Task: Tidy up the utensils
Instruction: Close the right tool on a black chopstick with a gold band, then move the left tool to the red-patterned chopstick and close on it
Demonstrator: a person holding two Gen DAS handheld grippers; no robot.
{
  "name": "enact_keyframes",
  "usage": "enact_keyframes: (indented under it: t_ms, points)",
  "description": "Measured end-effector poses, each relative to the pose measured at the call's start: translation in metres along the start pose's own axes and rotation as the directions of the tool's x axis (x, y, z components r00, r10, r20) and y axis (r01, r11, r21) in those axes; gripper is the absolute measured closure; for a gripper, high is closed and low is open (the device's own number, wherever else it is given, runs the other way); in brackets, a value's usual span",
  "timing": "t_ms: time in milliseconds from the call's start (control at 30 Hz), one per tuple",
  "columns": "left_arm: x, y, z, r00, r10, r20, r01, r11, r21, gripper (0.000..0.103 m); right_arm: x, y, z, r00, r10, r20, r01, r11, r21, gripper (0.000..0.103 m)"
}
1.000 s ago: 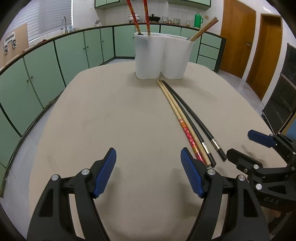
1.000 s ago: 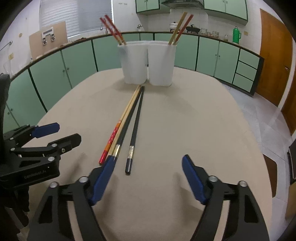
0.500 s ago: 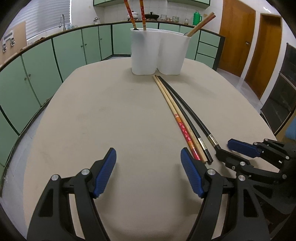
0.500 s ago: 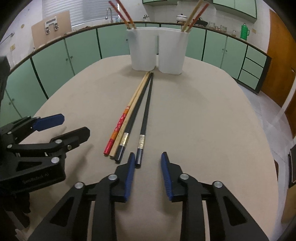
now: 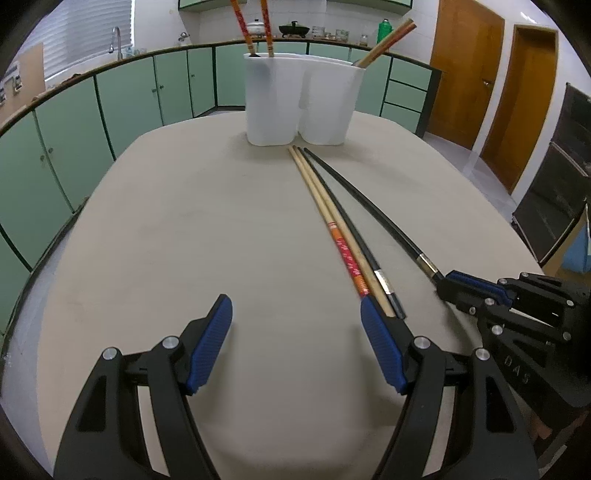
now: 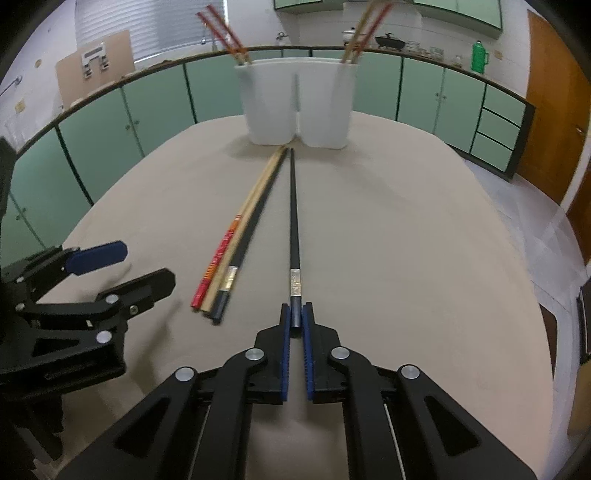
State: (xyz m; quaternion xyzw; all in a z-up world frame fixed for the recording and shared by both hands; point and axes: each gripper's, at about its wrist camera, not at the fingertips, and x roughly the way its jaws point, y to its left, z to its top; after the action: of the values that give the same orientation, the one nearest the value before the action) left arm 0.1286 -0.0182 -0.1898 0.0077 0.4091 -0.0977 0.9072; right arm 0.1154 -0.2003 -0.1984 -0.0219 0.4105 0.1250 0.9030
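My right gripper (image 6: 295,314) is shut on the near end of a black chopstick (image 6: 293,221) that runs toward the white two-cup holder (image 6: 295,103). The same chopstick (image 5: 369,199) shows in the left wrist view, held by the right gripper (image 5: 448,282). Three more chopsticks lie side by side on the table: a red-and-wood one (image 6: 218,258), a plain wood one (image 6: 251,206) and a black one (image 6: 255,218). My left gripper (image 5: 295,321) is open and empty just left of their near ends (image 5: 373,280). It also shows in the right wrist view (image 6: 122,266).
The holder (image 5: 299,99) stands at the table's far side with red chopsticks (image 5: 255,29) in its left cup and wooden ones (image 5: 388,40) in its right. The beige table (image 5: 184,240) drops off at rounded edges. Green cabinets (image 5: 110,110) ring the room.
My right gripper has moved forward and shut on the outer black chopstick's end, pulling it slightly away from the other three. My left gripper moved closer to the holder, still open.
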Motion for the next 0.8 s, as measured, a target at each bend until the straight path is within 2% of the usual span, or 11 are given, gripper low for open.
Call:
enact_keyframes:
  t_ms: [133, 533, 733, 800]
  points:
    - [0.004, -0.01, -0.001, 1.0, -0.016, -0.012, 0.016, 1.0, 0.012, 0.033, -0.003, -0.007, -0.002, 1.0, -0.017, 0.009, 0.016, 1.0, 0.009, 0.097]
    - [0.017, -0.02, 0.001, 0.998, 0.032, -0.061, -0.029, 0.999, 0.037, 0.034, -0.003, -0.014, -0.003, 1.0, 0.008, 0.008, -0.009, 0.999, 0.034, 0.097]
    - [0.011, -0.007, -0.002, 0.996, 0.071, -0.057, -0.071, 0.997, 0.005, 0.035, -0.005, -0.014, -0.004, 0.999, 0.047, 0.016, -0.047, 0.999, 0.025, 0.096]
    - [0.007, 0.001, -0.004, 0.997, 0.058, -0.05, -0.059, 0.998, -0.018, 0.037, -0.008, -0.014, -0.005, 0.998, 0.066, 0.022, -0.067, 0.998, 0.019, 0.091]
